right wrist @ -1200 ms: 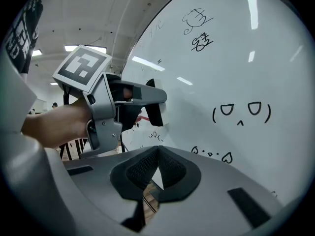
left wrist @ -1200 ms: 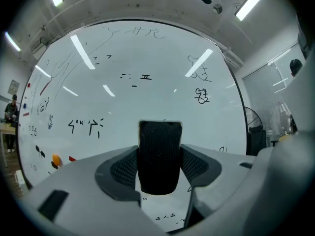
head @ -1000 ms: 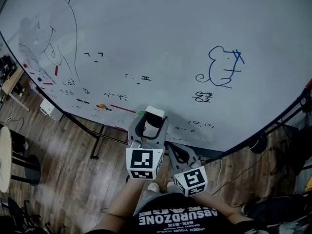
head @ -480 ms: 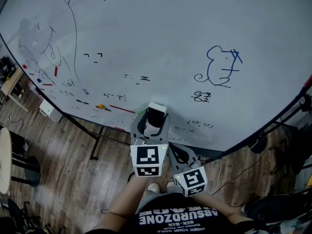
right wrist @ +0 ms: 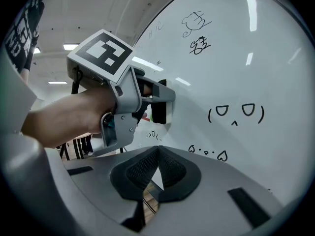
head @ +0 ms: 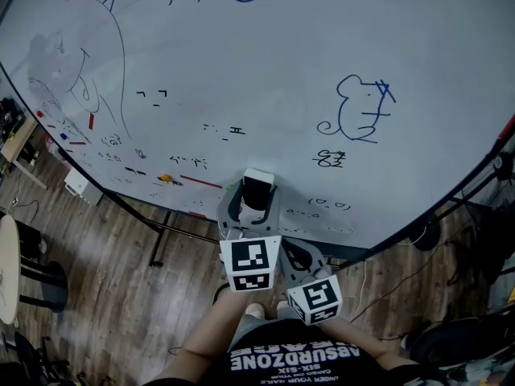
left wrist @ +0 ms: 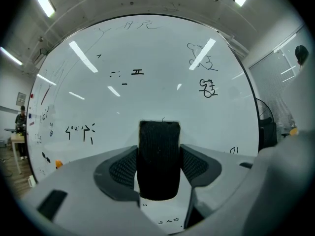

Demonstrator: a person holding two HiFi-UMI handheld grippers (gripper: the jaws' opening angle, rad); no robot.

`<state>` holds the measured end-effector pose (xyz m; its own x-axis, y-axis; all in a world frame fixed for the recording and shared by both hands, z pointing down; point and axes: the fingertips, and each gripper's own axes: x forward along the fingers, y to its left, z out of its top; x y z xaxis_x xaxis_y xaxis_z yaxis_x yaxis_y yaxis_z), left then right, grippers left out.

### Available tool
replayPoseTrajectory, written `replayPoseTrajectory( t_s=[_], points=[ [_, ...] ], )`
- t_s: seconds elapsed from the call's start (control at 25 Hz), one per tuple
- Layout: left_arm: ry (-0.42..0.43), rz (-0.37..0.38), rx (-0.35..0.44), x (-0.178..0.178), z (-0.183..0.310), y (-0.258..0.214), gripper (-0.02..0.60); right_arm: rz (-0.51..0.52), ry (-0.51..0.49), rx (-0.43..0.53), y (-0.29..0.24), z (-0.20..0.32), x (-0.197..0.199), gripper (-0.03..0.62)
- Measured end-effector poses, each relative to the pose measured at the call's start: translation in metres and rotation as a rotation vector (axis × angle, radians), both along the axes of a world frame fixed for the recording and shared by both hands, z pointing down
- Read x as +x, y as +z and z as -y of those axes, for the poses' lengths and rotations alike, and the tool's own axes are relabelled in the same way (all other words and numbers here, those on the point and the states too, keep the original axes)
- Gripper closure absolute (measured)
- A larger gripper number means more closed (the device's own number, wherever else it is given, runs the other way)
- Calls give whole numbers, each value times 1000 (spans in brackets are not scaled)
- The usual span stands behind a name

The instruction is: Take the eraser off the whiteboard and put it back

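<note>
Gripping eraser (left wrist: 158, 141) by sides with left gripper (left wrist: 159, 167) jaws, eraser against whiteboard (left wrist: 162, 48); right gripper (right wrist: 155, 163) jaws closed together, empty.

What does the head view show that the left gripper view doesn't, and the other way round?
Only the head view: the wooden floor, the person's shirt and the right tool, shut and empty. Only the left gripper view: ceiling lights and the dark face of the eraser close up, gripped in the left tool. Both: the whiteboard, the eraser and the mouse drawing.
</note>
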<state>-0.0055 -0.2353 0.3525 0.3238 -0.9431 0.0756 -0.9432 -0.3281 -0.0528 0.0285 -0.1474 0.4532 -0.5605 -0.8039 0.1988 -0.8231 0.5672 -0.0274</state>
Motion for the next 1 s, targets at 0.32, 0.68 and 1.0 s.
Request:
replayPoseTrajectory(
  t_s=[0.32,0.68,1.0],
  points=[
    [-3,16,12,3,0,0,327,0,15,-1,0,-2,5,595],
    [-3,23,12,3,-3,0,322,1,13,0,0,-5,5,595],
    [-4,19,12,1,-9,0,322,3,6,-3,0,-8,3,595]
  ],
)
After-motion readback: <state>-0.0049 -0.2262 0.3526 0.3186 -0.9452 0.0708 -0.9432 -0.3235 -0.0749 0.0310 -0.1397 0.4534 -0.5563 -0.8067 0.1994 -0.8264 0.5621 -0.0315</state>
